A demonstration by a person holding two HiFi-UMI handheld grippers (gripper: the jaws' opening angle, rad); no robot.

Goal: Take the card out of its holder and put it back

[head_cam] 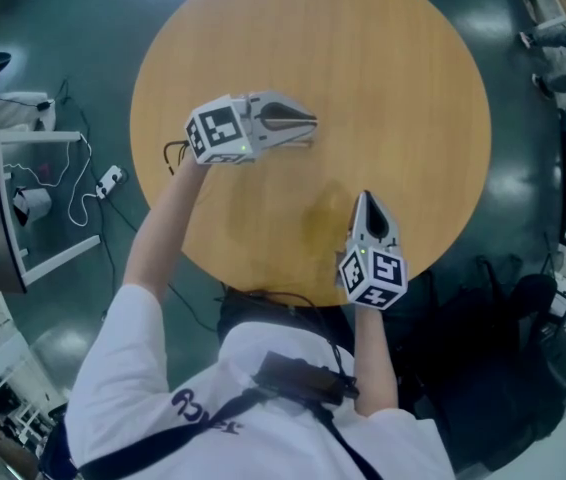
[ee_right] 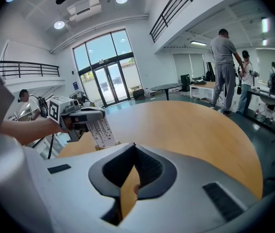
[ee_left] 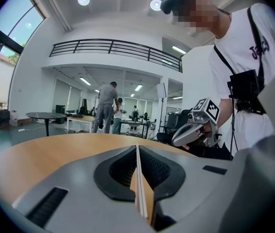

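Observation:
My left gripper (head_cam: 312,124) hovers over the left half of the round wooden table (head_cam: 393,78), pointing right. It is shut on a white printed card (ee_right: 100,132), which hangs downward from its tips. In the left gripper view the card (ee_left: 138,178) shows edge-on between the closed pads. A small wooden piece (ee_right: 110,144), perhaps the holder, sits just under the card; whether the card still stands in it is hidden. My right gripper (head_cam: 366,199) is near the table's front edge, shut with nothing seen in it, pointing toward the card.
A power strip with a cable (head_cam: 110,178) and a white frame (head_cam: 48,203) lie on the floor at the left. Dark chairs (head_cam: 523,308) stand at the right. People (ee_left: 107,106) stand by distant desks, beside another round table (ee_left: 45,115).

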